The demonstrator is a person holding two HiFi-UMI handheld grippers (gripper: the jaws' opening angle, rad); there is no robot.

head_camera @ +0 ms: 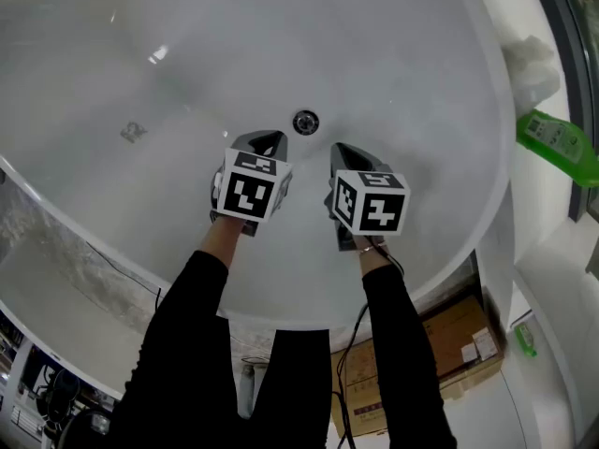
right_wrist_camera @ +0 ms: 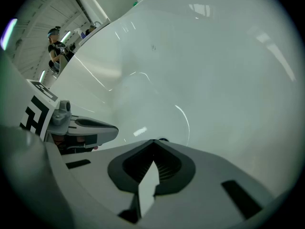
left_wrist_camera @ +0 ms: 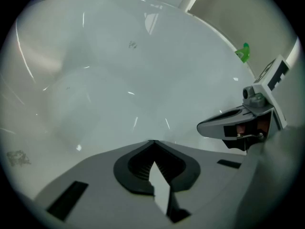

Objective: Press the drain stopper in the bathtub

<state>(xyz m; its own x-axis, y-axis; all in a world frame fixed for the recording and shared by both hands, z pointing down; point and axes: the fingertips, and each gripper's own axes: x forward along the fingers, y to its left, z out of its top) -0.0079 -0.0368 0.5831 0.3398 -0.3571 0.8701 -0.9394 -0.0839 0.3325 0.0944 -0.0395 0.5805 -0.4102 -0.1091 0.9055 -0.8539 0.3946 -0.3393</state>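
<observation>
Two handheld grippers are being held low inside the glossy white oval bathtub (head_camera: pixel 402 54).
The left gripper (head_camera: pixel 268 139) and the right gripper (head_camera: pixel 343 150) are being held with jaws pressed together on nothing; the round chrome drain stopper (head_camera: pixel 306 122) is being left untouched on the tub floor, just beyond their tips.

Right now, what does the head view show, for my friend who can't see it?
The left gripper and right gripper, both shut and empty, point at the round drain stopper in a white bathtub without touching it. Black sleeves reach in from below; a green bottle sits at the right edge.
</observation>
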